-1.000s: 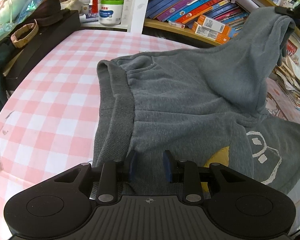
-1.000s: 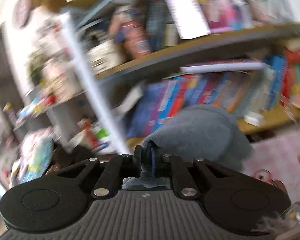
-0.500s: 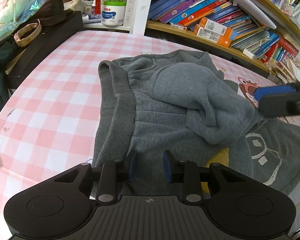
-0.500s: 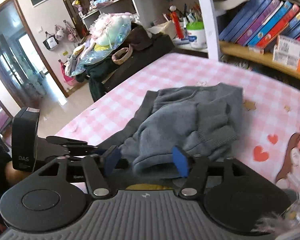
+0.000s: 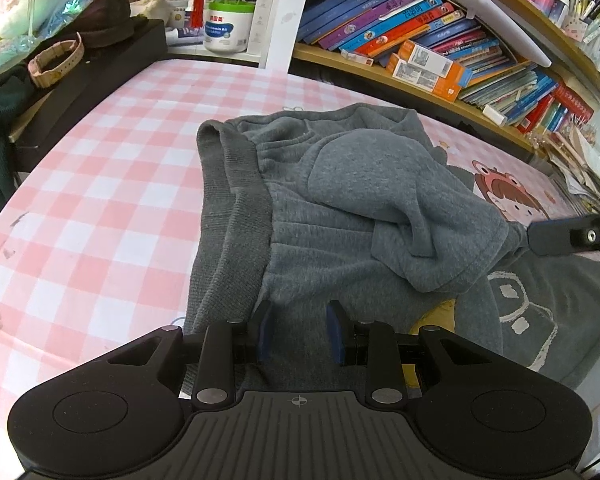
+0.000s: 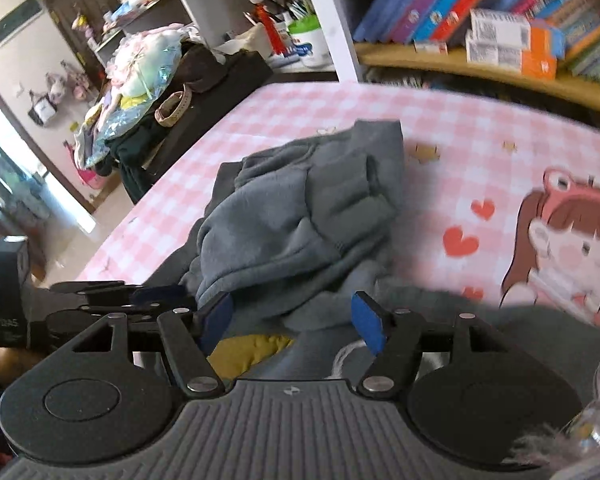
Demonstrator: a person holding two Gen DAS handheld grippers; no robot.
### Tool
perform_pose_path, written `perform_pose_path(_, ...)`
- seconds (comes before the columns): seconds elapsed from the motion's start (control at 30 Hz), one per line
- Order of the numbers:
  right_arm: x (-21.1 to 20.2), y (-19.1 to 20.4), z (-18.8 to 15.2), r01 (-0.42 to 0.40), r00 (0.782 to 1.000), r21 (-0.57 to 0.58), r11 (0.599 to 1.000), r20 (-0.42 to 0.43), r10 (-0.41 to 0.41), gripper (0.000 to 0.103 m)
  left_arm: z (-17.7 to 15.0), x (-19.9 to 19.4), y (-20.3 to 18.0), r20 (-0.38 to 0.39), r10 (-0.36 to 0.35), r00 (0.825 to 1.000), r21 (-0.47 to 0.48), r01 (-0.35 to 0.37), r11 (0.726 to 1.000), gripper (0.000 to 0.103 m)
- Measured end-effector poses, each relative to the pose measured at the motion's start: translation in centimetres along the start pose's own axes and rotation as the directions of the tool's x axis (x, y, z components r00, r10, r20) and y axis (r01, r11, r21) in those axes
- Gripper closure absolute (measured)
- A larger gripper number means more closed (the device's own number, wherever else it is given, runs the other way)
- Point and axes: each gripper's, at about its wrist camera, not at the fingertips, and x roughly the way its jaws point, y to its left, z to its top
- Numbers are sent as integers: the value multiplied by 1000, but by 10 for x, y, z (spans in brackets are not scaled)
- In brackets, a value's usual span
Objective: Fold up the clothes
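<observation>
Left hand-held gripper (image 5: 300,332) and right hand-held gripper (image 6: 290,322), both agape.

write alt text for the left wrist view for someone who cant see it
A grey sweatshirt lies on a pink checked tablecloth, one sleeve folded across its body. The open left tongs sit over its near edge; the right tongs' tip shows at the right edge. Bookshelves stand behind.

Both wrist views look low and close (from opposite sides) across the same grey sweatshirt (image 5: 340,208).
</observation>
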Motion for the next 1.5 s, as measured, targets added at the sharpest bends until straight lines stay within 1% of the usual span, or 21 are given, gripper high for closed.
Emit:
perform_pose_path(0.23,12,-7,4,-59,998,184,981,-2,60,39,0,0,0,-2,-5,1000,8,5,1000,74)
perform_pose_path(0.43,41,-30,19,-50,997,396,917,-40,72,43,0,1,0,-3,-6,1000,14,6,1000,74)
perform_pose_path(0.47,46,-33,21,-47,996,429,902,-46,74,45,0,1,0,-4,-5,1000,13,5,1000,73)
perform_pose_path(0.53,56,-41,26,-41,995,495,868,-58,80,60,1,1,0,-6,-4,1000,13,4,1000,74)
perform_pose_path(0.57,59,-44,28,-40,995,514,857,-61,82,71,1,1,0,-8,-3,1000,13,3,1000,74)
perform_pose_path(0.6,58,-45,29,-41,995,509,860,-57,82,85,1,1,0,-9,-2,1000,12,2,1000,74)
perform_pose_path(0.67,54,-49,31,-53,996,501,864,-36,82,96,1,1,0,-10,-2,1000,8,2,1000,74)
perform_pose_path(0.73,31,-59,38,-89,996,487,869,53,73,96,1,1,0,-12,-1,1000,6,1,1000,74)
perform_pose_path(0.8,3,-72,47,-59,992,445,894,130,1,97,2,1,-1,-14,3,1000,6,-2,1000,74)
perform_pose_path(0.83,-9,-80,51,-14,987,430,903,152,-57,97,2,1,-2,-15,5,1000,6,-5,1000,74)
perform_pose_path(0.87,-20,-90,54,36,978,418,908,173,-119,97,3,1,-2,-16,7,1000,6,-7,1000,74)
perform_pose_path(0.93,-41,-118,59,158,946,416,895,195,-258,97,3,1,-3,-18,13,1000,6,-12,1000,73)
perform_pose_path(0.97,-48,-133,62,225,923,416,881,197,-329,97,3,2,-3,-18,16,1000,7,-15,1000,73)
perform_pose_path(1.03,-62,-162,67,352,865,415,839,197,-461,97,4,2,-5,-21,25,999,8,-25,1000,74)
perform_pose_path(1.1,-68,-190,70,459,806,410,788,180,-563,97,4,2,-7,-22,35,999,11,-35,999,73)
perform_pose_path(1.13,-70,-204,70,491,783,423,762,170,-599,97,4,2,-8,-23,41,999,14,-41,999,73)
perform_pose_path(1.23,-74,-247,63,477,766,538,695,132,-629,97,4,3,-11,-26,58,998,26,-58,998,73)
perform_pose_path(1.33,-74,-272,58,472,754,581,662,123,-645,97,6,4,-14,-38,79,996,48,-77,996,73)
perform_pose_path(1.4,-70,-282,56,481,756,582,656,104,-646,97,8,4,-16,-48,92,995,60,-89,994,73)
perform_pose_path(1.43,-66,-285,55,485,762,580,654,87,-642,94,8,5,-17,-53,96,994,66,-93,993,71)
perform_pose_path(1.5,-60,-288,50,505,775,570,648,31,-632,75,10,5,-18,-64,95,993,73,-90,993,66)
